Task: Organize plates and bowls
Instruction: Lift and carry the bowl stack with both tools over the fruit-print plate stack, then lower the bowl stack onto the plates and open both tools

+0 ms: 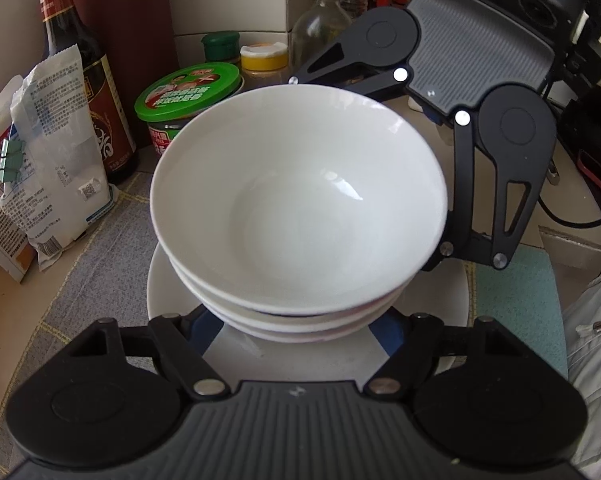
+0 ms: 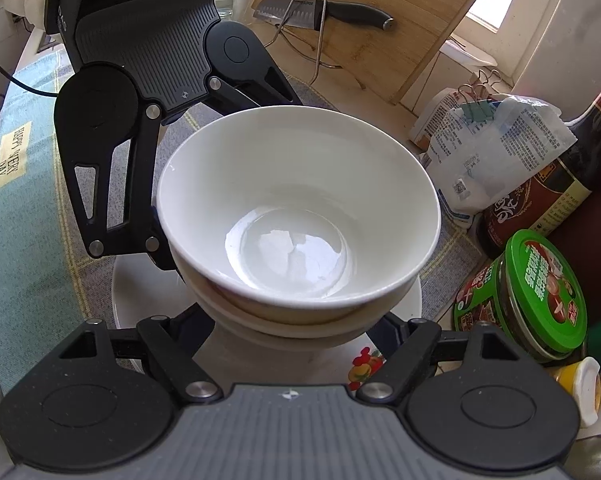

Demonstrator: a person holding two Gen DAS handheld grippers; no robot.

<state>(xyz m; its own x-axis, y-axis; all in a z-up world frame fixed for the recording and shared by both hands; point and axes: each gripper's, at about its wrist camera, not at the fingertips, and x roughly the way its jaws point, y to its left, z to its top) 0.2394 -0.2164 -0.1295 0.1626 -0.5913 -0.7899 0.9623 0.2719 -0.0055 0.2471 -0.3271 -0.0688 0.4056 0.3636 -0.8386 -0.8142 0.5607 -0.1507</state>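
A stack of white bowls (image 1: 300, 200) stands on a white plate (image 1: 168, 288) on a grey mat. My left gripper (image 1: 300, 320) is spread wide with its fingers on either side of the stack's base, their tips hidden under the bowls. My right gripper (image 2: 296, 320) holds the same stance from the opposite side of the bowl stack (image 2: 300, 208) on the plate (image 2: 140, 300). Each gripper shows in the other's view, the right gripper (image 1: 440, 160) behind the stack and the left gripper (image 2: 156, 168) likewise. Whether the pads touch the bowls is hidden.
A green-lidded jar (image 1: 188, 96), a dark sauce bottle (image 1: 84, 72), clipped bags (image 1: 48, 152) and small bottles (image 1: 264, 56) crowd one side. A cutting board (image 2: 380, 20) with a knife (image 2: 324, 10) and wire rack stands behind. A teal mat (image 2: 24, 160) lies beside the grey one.
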